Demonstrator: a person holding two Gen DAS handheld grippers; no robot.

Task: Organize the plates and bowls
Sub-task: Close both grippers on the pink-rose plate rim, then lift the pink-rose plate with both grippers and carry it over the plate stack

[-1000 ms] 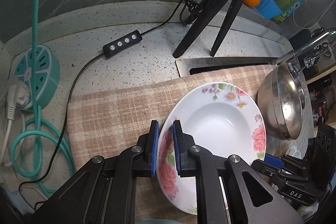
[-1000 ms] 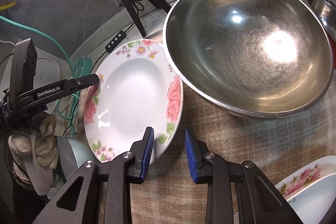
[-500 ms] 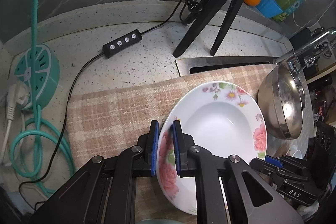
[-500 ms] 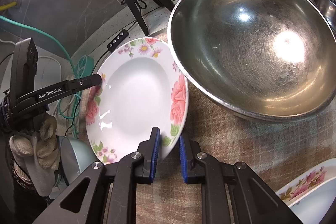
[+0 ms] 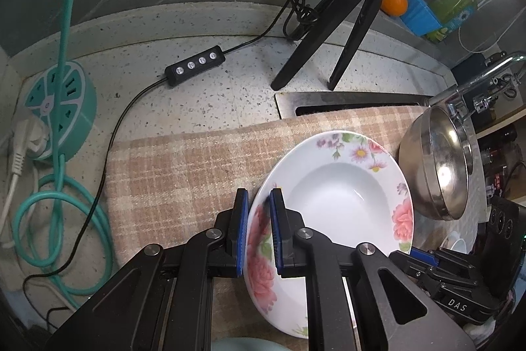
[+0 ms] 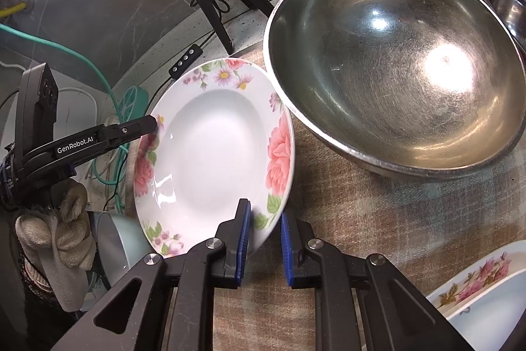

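A white deep plate with pink flowers (image 5: 342, 196) (image 6: 213, 153) hangs tilted over the plaid cloth (image 5: 180, 173), held from two sides. My left gripper (image 5: 259, 196) is shut on its left rim, and it shows in the right wrist view as a black finger (image 6: 144, 125) on that edge. My right gripper (image 6: 264, 214) is shut on the plate's near right rim, and its black body (image 5: 417, 252) shows beside the plate. A large steel bowl (image 6: 394, 71) (image 5: 437, 163) sits on the cloth just right of the plate.
A second floral dish (image 6: 476, 285) lies at the lower right, and a pale blue bowl (image 6: 115, 239) sits under the plate's left side. A gloved hand (image 6: 52, 229) holds the left gripper. A black tripod (image 5: 345, 32), an inline switch (image 5: 195, 64) and a teal power strip (image 5: 56, 107) stand behind.
My right gripper's jaws have closed from apart onto the plate's rim. The plate has lifted slightly on that side. My left gripper has kept its hold without moving.
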